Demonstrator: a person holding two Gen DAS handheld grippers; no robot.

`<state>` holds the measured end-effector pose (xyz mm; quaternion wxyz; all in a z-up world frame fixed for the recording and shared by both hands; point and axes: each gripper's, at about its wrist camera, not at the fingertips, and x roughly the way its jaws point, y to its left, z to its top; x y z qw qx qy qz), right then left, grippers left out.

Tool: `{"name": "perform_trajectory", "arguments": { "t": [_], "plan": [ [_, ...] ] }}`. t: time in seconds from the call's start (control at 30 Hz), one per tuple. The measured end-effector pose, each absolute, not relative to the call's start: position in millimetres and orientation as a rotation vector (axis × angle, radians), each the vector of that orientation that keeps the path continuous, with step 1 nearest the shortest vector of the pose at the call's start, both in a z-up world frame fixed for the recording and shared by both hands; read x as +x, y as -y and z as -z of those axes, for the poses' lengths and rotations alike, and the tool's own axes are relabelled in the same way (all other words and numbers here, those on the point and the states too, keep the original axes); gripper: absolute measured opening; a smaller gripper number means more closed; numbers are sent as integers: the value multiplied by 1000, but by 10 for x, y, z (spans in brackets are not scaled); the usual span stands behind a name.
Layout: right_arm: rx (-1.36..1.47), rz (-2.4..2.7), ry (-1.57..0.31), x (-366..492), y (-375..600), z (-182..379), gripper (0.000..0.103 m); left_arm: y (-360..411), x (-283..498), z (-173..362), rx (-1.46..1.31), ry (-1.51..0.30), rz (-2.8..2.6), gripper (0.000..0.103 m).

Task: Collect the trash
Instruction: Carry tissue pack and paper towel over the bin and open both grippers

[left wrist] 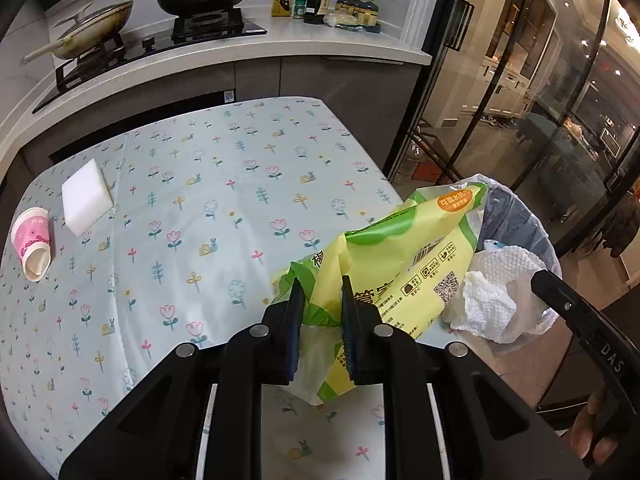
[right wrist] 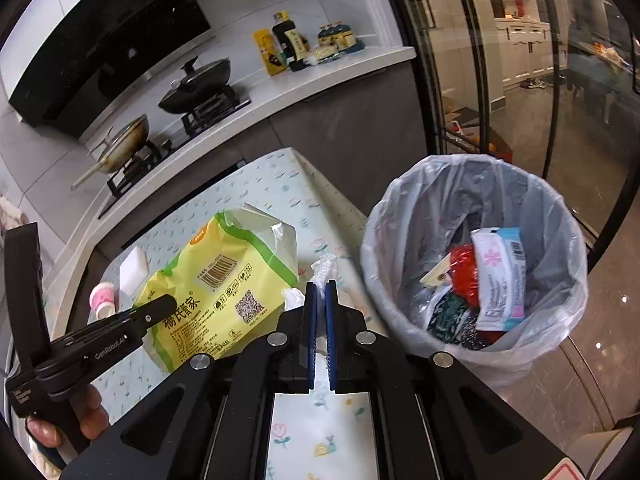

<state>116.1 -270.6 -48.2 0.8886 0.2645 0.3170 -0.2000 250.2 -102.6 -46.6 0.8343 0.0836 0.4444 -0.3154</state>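
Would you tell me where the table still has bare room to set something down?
Free: the wide middle of the table, between the sponge and the yellow bag. Crowded: the bin-side edge, with bag, tissue and both grippers; cup beside sponge.

On the yellow-and-green plastic food bag at the centre left of your right wrist view you can read "楊氏首家", beside a barcode and a QR code. The black left gripper at lower left reads "GenRobot.AI". In your left wrist view, the black right gripper at lower right reads "DAS".
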Motion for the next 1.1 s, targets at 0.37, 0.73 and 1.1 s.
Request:
{"name": "perform_trajectory", "arguments": {
  "t": [0.37,0.73,1.1],
  "plan": [
    [574,540,-589,763,3380,339,4,1856,2159,317,248,-927,766,17],
    [630,615,-629,774,3965,603,10,2687,2126,403,270,-979,786,19],
    [689,665,-606,538,4104,681,31,2887,2115,407,229,-978,795,53]
  ]
}}
